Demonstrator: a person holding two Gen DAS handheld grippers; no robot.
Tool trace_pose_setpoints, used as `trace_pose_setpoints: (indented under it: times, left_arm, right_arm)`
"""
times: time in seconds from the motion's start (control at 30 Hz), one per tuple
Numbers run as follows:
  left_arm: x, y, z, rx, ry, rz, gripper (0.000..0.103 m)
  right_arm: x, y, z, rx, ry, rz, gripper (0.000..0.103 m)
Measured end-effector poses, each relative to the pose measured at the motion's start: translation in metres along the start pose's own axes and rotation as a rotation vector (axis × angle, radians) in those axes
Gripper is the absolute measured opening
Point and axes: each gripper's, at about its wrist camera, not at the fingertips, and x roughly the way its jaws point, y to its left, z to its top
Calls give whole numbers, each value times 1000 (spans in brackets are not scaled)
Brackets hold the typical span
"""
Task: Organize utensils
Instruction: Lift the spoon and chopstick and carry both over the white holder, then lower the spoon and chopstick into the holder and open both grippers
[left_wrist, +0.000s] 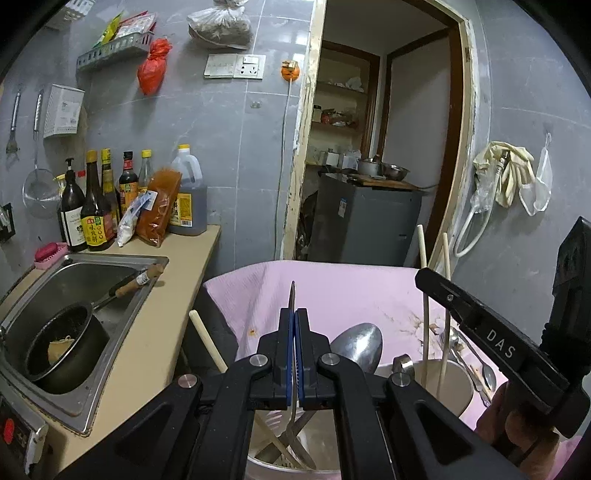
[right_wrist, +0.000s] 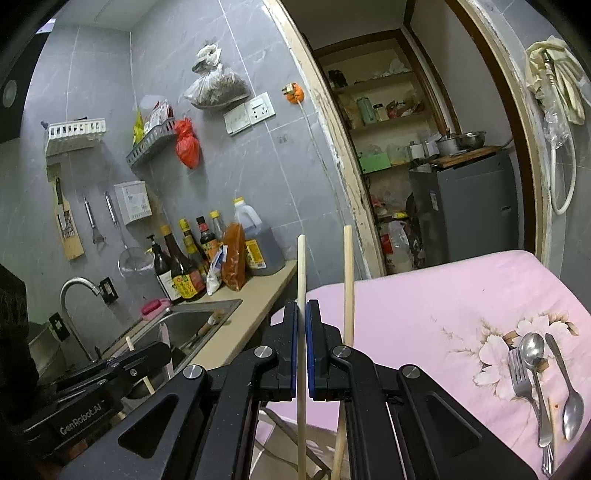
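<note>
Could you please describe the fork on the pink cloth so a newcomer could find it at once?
Start at the pink flowered cloth and find the printed blossom. Three steel utensils lie there; the steel fork is leftmost, beside the two steel spoons, and alone has tines.

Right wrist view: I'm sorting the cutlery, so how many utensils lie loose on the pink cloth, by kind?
Fork: 1
Spoons: 2
Total on the pink cloth: 3
</note>
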Motion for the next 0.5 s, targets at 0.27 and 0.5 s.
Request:
trace_pose_setpoints:
  times: [0.27,0.5]
  left_arm:
    - [1,5,-3,-45,48,-35,2]
    - [0,13,-3,-111,88,-87,2]
  right_arm:
    - [-2,-1,-6,-14,47,20,4]
    - [-6,0,-6,-30,85,37,8]
